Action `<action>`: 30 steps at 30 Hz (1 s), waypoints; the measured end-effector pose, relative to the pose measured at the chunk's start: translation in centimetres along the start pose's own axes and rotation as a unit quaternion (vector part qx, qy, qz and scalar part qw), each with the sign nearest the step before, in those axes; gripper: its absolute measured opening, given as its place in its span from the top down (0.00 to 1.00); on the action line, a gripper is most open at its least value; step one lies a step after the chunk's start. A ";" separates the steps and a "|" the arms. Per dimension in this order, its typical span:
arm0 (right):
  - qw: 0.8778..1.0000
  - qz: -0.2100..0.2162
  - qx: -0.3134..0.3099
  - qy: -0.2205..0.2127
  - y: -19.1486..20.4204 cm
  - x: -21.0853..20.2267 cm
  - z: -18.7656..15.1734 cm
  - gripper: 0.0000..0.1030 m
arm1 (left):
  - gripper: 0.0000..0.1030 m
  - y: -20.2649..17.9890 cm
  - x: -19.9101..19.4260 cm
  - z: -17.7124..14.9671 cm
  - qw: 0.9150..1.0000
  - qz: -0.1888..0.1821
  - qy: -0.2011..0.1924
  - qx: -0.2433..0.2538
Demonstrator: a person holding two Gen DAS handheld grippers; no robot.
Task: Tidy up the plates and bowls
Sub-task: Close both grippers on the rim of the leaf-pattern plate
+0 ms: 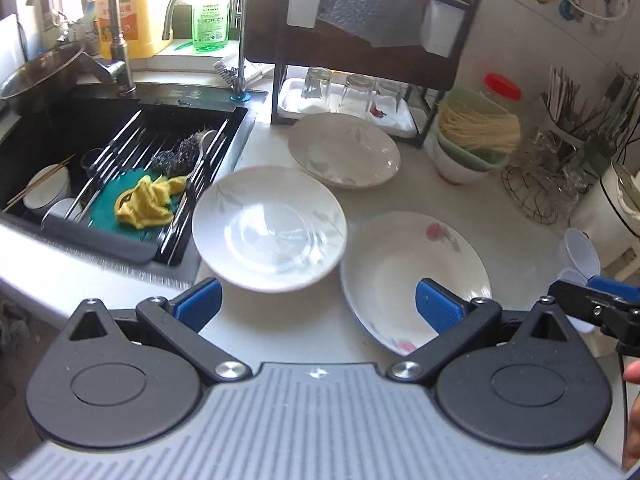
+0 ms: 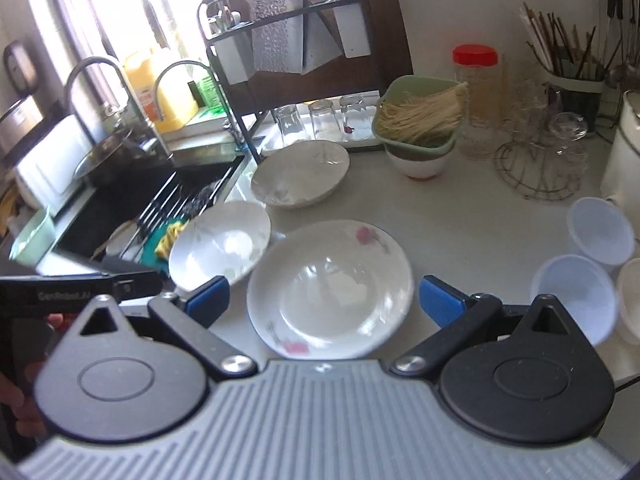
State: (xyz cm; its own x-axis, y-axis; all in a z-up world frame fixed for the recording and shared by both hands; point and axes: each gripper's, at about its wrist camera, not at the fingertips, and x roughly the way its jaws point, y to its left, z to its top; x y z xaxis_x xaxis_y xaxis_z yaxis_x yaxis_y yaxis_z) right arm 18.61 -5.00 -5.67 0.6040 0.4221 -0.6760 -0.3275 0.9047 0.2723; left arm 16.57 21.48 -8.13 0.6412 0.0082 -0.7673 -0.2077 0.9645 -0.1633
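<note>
Three white plates lie on the pale counter. The leaf-patterned plate [image 1: 269, 227] [image 2: 220, 246] sits beside the sink. To its right is the pink-flower plate [image 1: 412, 276] [image 2: 330, 288], and farther back lies a third plate [image 1: 343, 156] [image 2: 300, 172] in front of the rack. My left gripper [image 1: 318, 304] hovers open over the counter, between the two near plates. My right gripper [image 2: 324, 300] stands open above the near rim of the pink-flower plate, holding nothing. Several small translucent bowls [image 2: 576, 296] stand at the right.
A black sink [image 1: 120, 168] with a rack, yellow cloth and dishes is at the left. A dark dish rack [image 1: 360, 60] with upturned glasses stands behind. A green bowl of noodles [image 2: 420, 120] stacked on a white bowl, a red-lidded jar, a wire stand and a utensil holder fill the right.
</note>
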 end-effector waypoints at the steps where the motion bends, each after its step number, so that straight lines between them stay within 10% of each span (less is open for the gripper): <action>1: 1.000 0.000 0.002 -0.004 0.6 0.7 0.3 0.02 | 0.00 0.9 0.7 0.7 1.000 -0.006 0.003 0.000; 7: 1.000 -0.005 0.025 0.012 3.9 6.5 1.3 0.19 | 0.00 6.4 6.0 3.9 0.999 -0.036 0.032 0.011; 21: 0.999 -0.039 0.003 0.019 10.0 17.9 1.9 0.24 | 0.01 14.3 15.2 6.0 0.991 -0.106 0.075 0.014; 30: 0.996 -0.071 -0.020 0.050 10.6 22.7 3.1 0.58 | 0.43 16.7 18.1 6.6 0.990 -0.113 0.077 -0.019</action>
State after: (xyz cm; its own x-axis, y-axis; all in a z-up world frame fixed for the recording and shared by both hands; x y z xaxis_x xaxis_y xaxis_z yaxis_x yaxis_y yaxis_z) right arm 31.12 14.33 -16.04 0.5722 0.2803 -0.7707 -0.2739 0.9511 0.1426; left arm 29.60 39.45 -20.67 0.5548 -0.2508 -0.7933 -0.1000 0.9265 -0.3628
